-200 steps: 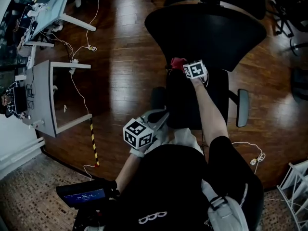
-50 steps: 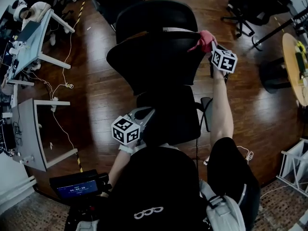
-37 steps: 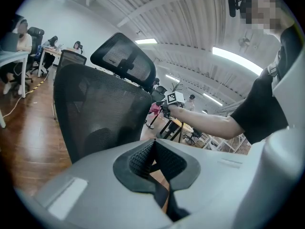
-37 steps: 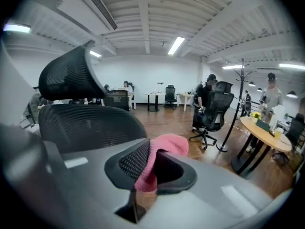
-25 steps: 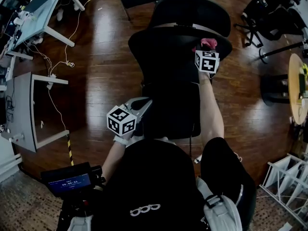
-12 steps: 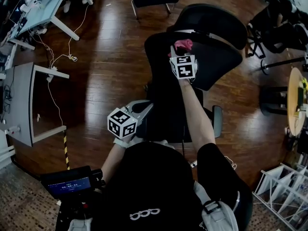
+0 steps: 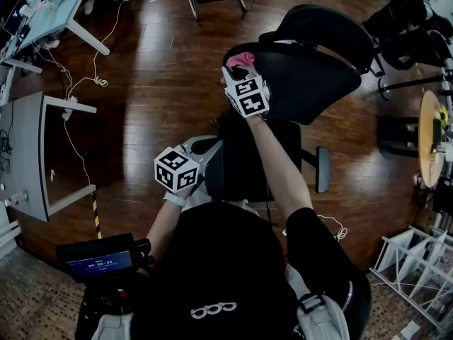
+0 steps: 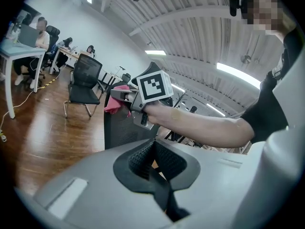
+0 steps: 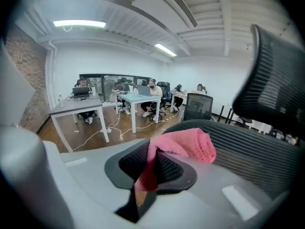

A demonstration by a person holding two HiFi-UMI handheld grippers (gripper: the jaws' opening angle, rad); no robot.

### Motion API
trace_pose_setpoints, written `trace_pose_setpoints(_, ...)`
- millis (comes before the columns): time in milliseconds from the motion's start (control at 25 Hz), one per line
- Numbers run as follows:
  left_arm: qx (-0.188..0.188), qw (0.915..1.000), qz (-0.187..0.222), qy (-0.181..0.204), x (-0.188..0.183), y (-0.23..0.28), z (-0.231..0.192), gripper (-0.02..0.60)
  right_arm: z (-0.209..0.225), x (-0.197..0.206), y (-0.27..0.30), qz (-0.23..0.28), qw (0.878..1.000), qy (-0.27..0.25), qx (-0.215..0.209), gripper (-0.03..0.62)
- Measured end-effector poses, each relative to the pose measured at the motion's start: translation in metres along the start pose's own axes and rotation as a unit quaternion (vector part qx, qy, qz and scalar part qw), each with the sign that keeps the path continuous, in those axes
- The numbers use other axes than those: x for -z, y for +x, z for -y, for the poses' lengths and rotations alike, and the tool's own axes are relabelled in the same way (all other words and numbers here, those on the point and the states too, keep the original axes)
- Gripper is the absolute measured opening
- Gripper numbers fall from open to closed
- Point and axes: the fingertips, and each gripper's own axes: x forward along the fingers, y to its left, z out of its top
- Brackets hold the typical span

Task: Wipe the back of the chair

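R gripper (image 7: pixel 238 71) has its jaws clamped on the pink cloth (image 7: pixel 241 58), which sits at the left end of the chair back's (image 7: pixel 311 76) top edge. The cloth bunch sticks out past the jaws, pointing away from the person. The back's long axis runs across the head view, slanting down to the right, w/ headrest (image 7: pixel 322 25) beyond it and seat (image 7: pixel 244 168) on the person's side. L gripper (image 7: pixel 202 149) is low by the seat's left edge, jaws together w/ nothing btwn them, well apart from the cloth.
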Motion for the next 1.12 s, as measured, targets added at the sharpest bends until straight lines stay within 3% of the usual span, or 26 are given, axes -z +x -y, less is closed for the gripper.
trace_pose_setpoints(160,0.013,0.9999,0.000,0.003,-0.005,-0.007,-0.006,-0.009,-0.024,-0.001,0.004,0.001,1.000,-0.012,-0.025,0.038)
trace_pose_setpoints(440,0.033,0.9994,0.004,0.012,-0.004,-0.009,0.003,-0.009,-0.031,0.017,-0.036,0.002,1.000,0.003,-0.009,0.038)
trace_pose_setpoints(680,0.040,0.9980,0.016,0.047,0.020,0.002,0.074,-0.009,-0.043,0.075,-0.145,0.019,0.998,0.051,0.008,0.038)
trace_pose_setpoints(880,0.029,0.9984,0.025,0.041,0.027,-0.007,0.068,-0.009,-0.079,0.115,-0.188,0.016,0.995,0.097,0.005,0.038)
trace_pose_setpoints(1120,0.020,0.9976,0.042,0.050,0.080,-0.004,0.147,-0.009,-0.115,0.187,-0.315,0.020,0.993,0.110,0.034,0.038)
